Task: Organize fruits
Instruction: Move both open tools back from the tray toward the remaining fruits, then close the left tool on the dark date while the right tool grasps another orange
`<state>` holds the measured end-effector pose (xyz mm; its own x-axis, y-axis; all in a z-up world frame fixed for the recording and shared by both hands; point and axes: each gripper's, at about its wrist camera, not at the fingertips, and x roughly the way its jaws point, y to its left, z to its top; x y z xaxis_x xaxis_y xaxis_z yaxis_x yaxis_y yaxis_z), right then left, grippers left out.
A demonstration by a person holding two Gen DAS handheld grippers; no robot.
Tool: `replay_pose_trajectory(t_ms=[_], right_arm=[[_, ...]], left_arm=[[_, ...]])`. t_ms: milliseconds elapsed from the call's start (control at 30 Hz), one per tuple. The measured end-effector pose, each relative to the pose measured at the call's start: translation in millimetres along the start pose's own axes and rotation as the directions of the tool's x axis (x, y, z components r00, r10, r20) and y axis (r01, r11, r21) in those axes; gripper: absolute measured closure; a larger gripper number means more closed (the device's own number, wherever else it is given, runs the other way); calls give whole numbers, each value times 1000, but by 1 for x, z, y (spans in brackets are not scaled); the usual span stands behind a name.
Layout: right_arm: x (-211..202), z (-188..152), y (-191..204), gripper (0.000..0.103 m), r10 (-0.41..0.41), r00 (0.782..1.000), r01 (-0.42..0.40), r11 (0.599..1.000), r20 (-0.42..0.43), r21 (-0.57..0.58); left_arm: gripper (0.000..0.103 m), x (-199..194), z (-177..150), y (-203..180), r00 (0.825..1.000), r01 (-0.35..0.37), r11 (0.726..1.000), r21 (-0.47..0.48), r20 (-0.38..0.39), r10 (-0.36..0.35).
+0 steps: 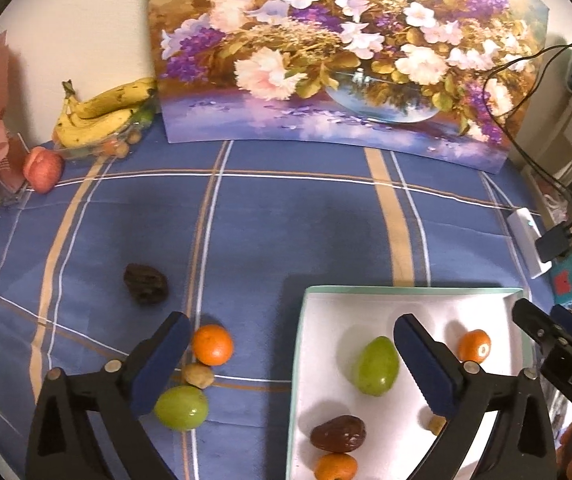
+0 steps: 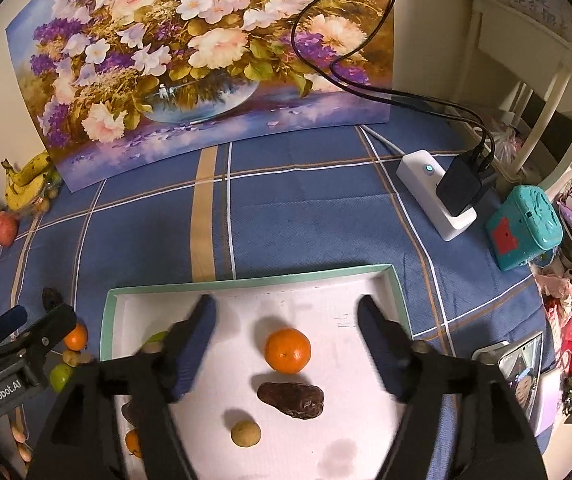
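The white tray (image 2: 385,280), teal-rimmed, is sitting on the blue checked worktop (image 1: 286,220) and is already holding part of the fruit. In the right wrist view an orange (image 2: 287,350) is lying at the tray's centre, a dark date (image 2: 290,394) just beside it at 6 o'clock, and a small tan fruit (image 2: 246,433) at 7 o'clock of the date. The left wrist view is showing more in the tray: a green fruit (image 1: 377,366), a second date (image 1: 338,433) and another orange (image 1: 335,466) at its near edge.

Four pieces are lying outside, at 9 o'clock of the tray: a loose orange (image 1: 212,344), a tan nut-like fruit (image 1: 198,375) touching it, a loose green fruit (image 1: 182,407) and, well apart at 10 o'clock, a dark dried fruit (image 1: 146,283).

The left claw (image 1: 297,364) is standing released, empty, its left finger just beside the loose cluster and its right finger over the tray. The right claw (image 2: 286,340) is also released and empty, hovering above the tray with the orange between its fingers; slight blur is making its height uncertain.

Judgement: sorting is roughly half done. The step in hand appears to be fetching a loose piece with the left claw. It should be shifting toward 9 o'clock, centring on one fruit only, since the three are crowding each other, and closing gently so round fruit is not rolling off.

Bananas (image 1: 102,116) and a red apple (image 1: 44,170) are resting at the far 10 o'clock corner, beside the flower painting (image 1: 345,48).
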<state>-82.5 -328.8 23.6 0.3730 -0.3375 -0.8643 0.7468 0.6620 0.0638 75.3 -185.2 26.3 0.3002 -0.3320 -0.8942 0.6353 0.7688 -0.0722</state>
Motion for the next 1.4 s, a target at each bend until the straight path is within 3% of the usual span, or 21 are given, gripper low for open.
replay_pose_trajectory(t_ms=[333,433,1000,1233,1400], right_arm=[[2,0,3,19,3,1000,-3,1000,0,-1],[1,0,4,5,-5,1000,5,1000,8,-1],[-7,1,32,5,27,999,-26,999,36,-23],[-6,-2,57,5,61,998,-60,997,22,-44],[-2,-5,78,5,59,998,-58,994,6,-93]], left_arm=[[0,0,3,17,999,-37,998,-46,3,37],[0,-4,5,23,999,-31,998,-54,9,31],[0,-25,9,71,998,-47,996,-82,43,50],[0,-32,7,102,993,-107,989,-105,45,112],[0,-38,6,131,991,-112,983,-148,49,120]])
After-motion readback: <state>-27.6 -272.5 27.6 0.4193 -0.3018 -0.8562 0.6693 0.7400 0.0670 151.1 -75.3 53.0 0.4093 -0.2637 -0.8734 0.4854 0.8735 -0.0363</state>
